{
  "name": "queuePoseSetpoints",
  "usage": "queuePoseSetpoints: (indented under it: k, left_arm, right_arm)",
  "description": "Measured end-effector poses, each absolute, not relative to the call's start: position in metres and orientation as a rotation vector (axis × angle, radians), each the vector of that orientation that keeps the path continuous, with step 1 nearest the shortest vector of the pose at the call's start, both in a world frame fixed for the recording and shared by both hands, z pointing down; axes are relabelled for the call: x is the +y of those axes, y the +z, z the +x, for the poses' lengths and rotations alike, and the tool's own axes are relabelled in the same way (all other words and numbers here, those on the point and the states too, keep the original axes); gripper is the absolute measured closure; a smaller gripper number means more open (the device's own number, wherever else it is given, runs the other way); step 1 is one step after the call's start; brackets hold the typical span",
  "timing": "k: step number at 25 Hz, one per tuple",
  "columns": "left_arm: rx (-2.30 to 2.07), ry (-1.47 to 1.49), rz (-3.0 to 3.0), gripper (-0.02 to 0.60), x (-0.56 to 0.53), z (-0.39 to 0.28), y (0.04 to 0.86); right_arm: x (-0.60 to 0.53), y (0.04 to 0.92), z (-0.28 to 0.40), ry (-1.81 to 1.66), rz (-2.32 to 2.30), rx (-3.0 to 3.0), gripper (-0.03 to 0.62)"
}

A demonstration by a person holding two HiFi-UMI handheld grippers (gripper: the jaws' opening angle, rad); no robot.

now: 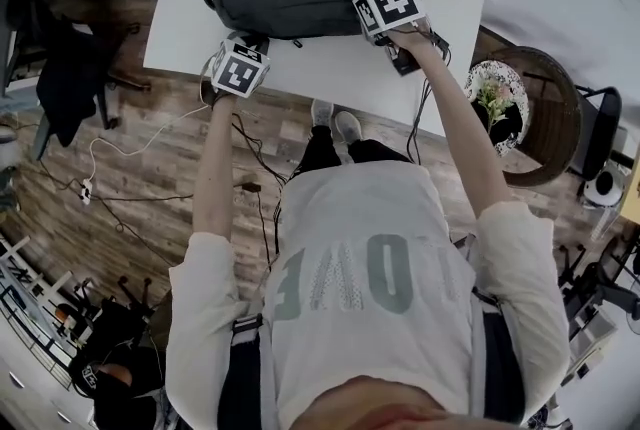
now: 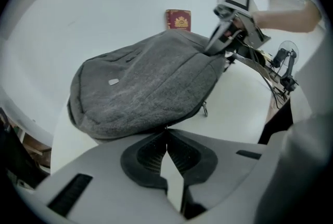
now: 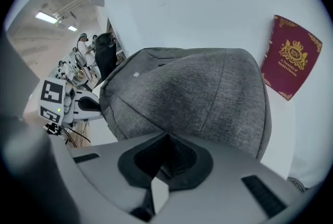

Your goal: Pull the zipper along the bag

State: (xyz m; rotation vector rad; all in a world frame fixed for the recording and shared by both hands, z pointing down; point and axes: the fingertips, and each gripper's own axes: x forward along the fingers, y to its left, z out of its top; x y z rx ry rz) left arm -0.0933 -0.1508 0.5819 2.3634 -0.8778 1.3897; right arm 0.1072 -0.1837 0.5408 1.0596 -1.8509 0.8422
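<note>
Your left tongs are closed, the tips meeting right at the near hem of the bag. Whether they nip cloth there is too small to tell. Your right tongs are closed too, with the tips pressed to the bag's lower edge, and anything caught between them is hidden in the same way. One zip pull hangs free under the bag's edge. The bag lies on the table, its far side cut off at the top of the head view, as is the red booklet beyond it. Both your arms reach straight out, left to the bag's near left corner and right to its near right corner, each tool pointing steeply down.
</note>
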Motion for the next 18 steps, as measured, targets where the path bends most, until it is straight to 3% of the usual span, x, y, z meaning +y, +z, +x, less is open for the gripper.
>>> queuePoseSetpoints:
  k: [9, 13, 18]
  left_arm:
    - [-1.044, 1.210, 2.303, 0.554, -0.165, -0.105, 0.572]
    - [-1.047, 1.415, 2.331, 0.554, -0.156, -0.100, 0.572]
    - [-1.021, 1.445, 2.315, 0.554, -0.145, -0.084, 0.577]
  right_arm:
    - [-0.192, 0.548, 0.097, 0.937, 1.163, -1.784, 0.569]
    - [-0.190, 0.554, 0.098, 0.927, 1.178, -1.761, 0.569]
    - [-0.190, 0.556, 0.096, 0.960, 1.158, -1.756, 0.569]
